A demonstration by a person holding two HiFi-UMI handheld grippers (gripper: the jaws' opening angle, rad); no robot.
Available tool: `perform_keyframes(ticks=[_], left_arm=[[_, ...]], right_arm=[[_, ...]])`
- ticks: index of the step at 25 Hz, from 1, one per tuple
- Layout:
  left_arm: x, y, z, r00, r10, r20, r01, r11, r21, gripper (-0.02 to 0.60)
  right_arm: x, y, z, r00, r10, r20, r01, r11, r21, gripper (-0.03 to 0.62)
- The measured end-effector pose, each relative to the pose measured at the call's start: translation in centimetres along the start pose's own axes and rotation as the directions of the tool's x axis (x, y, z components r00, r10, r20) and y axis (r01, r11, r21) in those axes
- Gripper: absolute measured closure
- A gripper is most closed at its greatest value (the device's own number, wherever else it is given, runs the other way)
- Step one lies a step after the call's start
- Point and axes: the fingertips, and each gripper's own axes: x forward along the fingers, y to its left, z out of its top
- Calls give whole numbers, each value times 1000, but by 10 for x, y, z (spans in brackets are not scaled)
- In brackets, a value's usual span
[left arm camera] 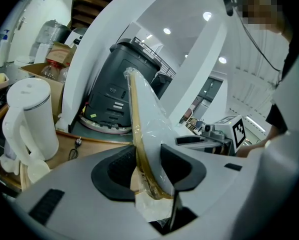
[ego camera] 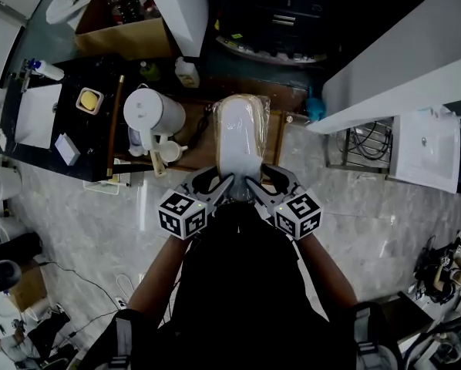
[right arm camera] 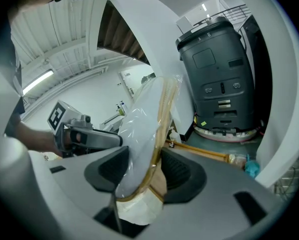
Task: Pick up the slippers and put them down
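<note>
Marker cubes on the two tools sit just ahead of the person's dark sleeves. Beyond them the left hand-held gripper (ego camera: 219,185) and the right hand-held gripper (ego camera: 255,185) both pinch the near end of one pack of slippers (ego camera: 240,133). The pack is a pale pair with a tan edge, sealed in clear plastic wrap. Each gripper view shows the pack standing on edge between dark pads that press on the wrap from both sides. Its far end juts out over the wooden table (ego camera: 280,133), and it appears to be in the air, not resting.

A white electric kettle (ego camera: 152,114) stands on the table just left of the pack, and a small white bottle (ego camera: 187,73) stands farther back.

This looks like the putting-down half of the task. To do it well:
- Lower both hand-held grippers together at the same height, so the wrap does not twist or slide between the pads.
- Keep the pack's left edge clear of the kettle.
- Let the underside settle flat on bare wood.
- Spread both pairs of jaws only once the table carries the weight, because slick plastic could slip if one side lets go early.
</note>
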Motion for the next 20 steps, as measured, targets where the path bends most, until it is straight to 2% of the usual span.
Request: perform_keyframes(ticks=[8,20], left_arm=[[11,18,-13,999,-1,-45,1,1000,-7,422],[41,53,-54,988,-34,-149,30,999,-26,422]], right_arm=[[19,-11,-17,999,4,-43,-3,1000,30,385],[51,-36,-65,993,-36,-111,48,993,111,385]])
